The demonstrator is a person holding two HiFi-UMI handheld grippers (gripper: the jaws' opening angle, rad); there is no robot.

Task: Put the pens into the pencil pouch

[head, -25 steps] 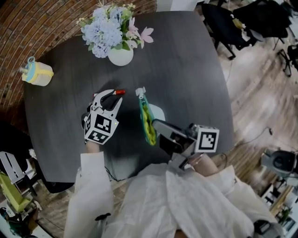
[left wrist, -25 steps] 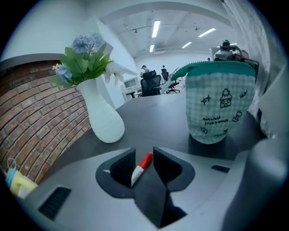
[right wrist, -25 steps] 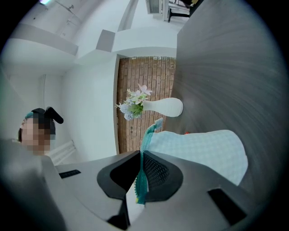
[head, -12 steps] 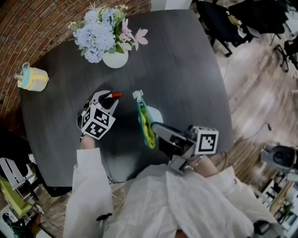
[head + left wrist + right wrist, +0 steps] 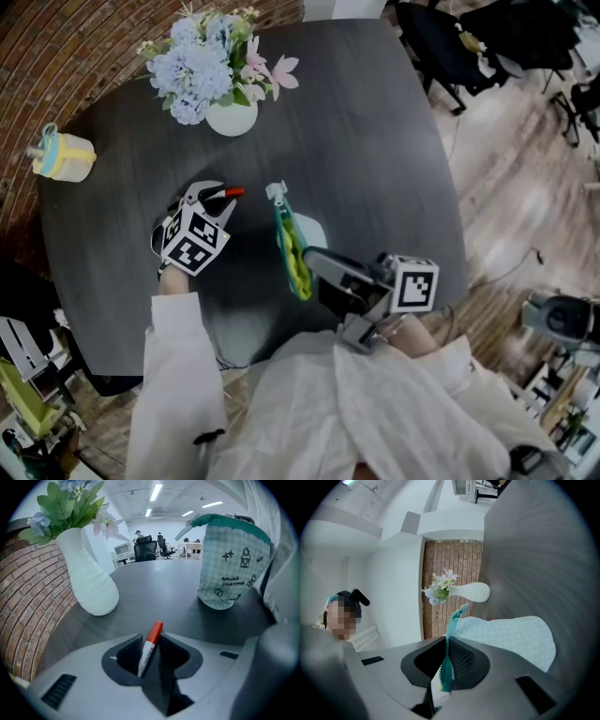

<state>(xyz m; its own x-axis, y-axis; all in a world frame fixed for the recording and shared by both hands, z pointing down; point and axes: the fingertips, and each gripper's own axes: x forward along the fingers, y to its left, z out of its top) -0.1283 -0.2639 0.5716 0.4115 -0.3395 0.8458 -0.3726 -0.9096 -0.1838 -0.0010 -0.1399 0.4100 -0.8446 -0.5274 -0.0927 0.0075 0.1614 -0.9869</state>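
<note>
1. The left hand-held gripper (image 5: 151, 638) pointed steeply down at the table (image 5: 375, 141). Its jaws stood wide apart on either side of a pen (image 5: 146, 654), and the pads did not seem to press on it. The wide spread looked meant to straddle the barrel before any squeeze.
2. The pen, white with a red cap, lay in the table's left half, roughly midway between the far and near edges. Its cap pointed toward the pencil pouch (image 5: 506, 637), so the carry would likely be short.
3. The right hand-held gripper (image 5: 446, 641) was held level, its jaws clamped on the pencil pouch's rim right at the teal zipper (image 5: 450, 620). Pinching one lip probably kept the pouch propped on its edge and steady, ready to take a pen.
4. The pencil pouch stood by the middle of the table's near edge, just right of the pen and apart from it. A yellow-green lining (image 5: 295, 251) showed from above, which suggested the mouth was open. Whether any pen was already inside could not be told.
5. A white vase (image 5: 91, 581) of flowers (image 5: 202, 56) stood by the far edge toward the far-left corner, and a yellow cup (image 5: 64, 157) sat at the left edge. Both were well apart from the work and left the line between pen and pencil pouch free.
</note>
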